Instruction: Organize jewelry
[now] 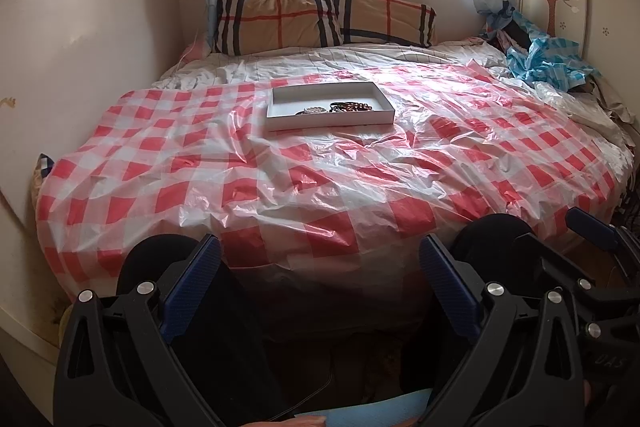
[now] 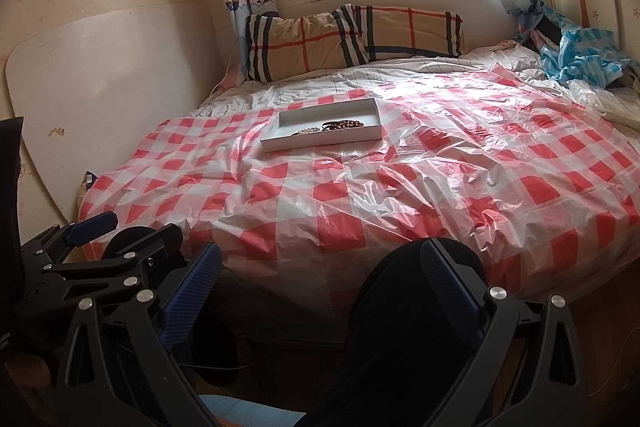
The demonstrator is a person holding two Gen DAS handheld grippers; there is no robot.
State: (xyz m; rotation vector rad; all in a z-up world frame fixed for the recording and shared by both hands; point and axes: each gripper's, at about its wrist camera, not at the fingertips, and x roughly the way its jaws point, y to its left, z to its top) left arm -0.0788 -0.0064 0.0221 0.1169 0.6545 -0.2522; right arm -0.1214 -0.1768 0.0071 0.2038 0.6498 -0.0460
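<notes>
A shallow white box lies on the bed's red-and-white checked plastic sheet, far ahead of both grippers. Beaded bracelets and a pale one lie in its right half. The box also shows in the right wrist view with the bracelets. My left gripper is open and empty, held off the near edge of the bed. My right gripper is open and empty, beside the left one. The right gripper's finger shows in the left wrist view.
Two plaid pillows lie at the head of the bed under the window. Crumpled blue plastic sits at the far right corner. A white board leans on the left wall. Dark-clothed knees are below the grippers.
</notes>
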